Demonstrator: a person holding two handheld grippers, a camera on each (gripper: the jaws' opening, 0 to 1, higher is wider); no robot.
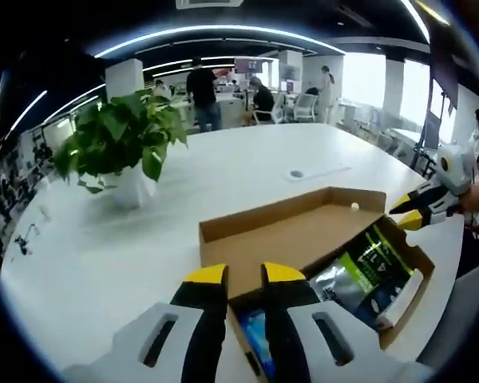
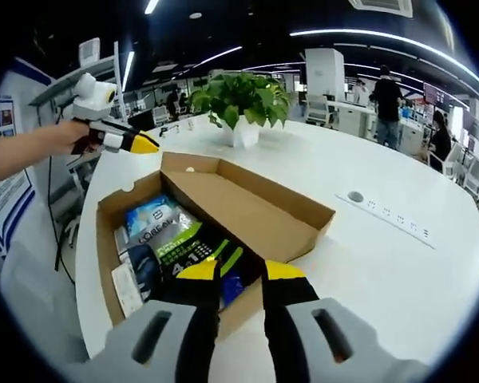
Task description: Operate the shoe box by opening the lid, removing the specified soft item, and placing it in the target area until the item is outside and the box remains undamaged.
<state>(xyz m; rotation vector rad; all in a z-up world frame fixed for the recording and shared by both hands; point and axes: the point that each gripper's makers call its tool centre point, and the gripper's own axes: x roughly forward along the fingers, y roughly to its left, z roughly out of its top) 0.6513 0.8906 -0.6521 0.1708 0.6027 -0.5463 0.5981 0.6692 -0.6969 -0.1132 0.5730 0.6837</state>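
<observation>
An open cardboard shoe box (image 1: pixel 303 231) (image 2: pixel 247 207) lies on the white table with its lid folded flat beside the tray. Inside lie a green-and-black pouch (image 1: pixel 375 263) (image 2: pixel 199 247), a blue packet (image 2: pixel 156 223), a silvery packet (image 1: pixel 335 279) and a white item (image 1: pixel 399 299) (image 2: pixel 124 287). My left gripper (image 1: pixel 244 275) hovers over one corner of the box, jaws apart and holding nothing; it appears as the left gripper (image 2: pixel 144 145), held by a hand above the far corner. My right gripper (image 2: pixel 241 271) hangs open over the tray's near wall and appears as the right gripper (image 1: pixel 409 213).
A potted plant (image 1: pixel 124 144) (image 2: pixel 243 100) in a white pot stands on the table beyond the box. A socket strip (image 1: pixel 315 171) (image 2: pixel 383 211) is set into the tabletop. People and chairs are at desks far behind. The table edge runs close to the box.
</observation>
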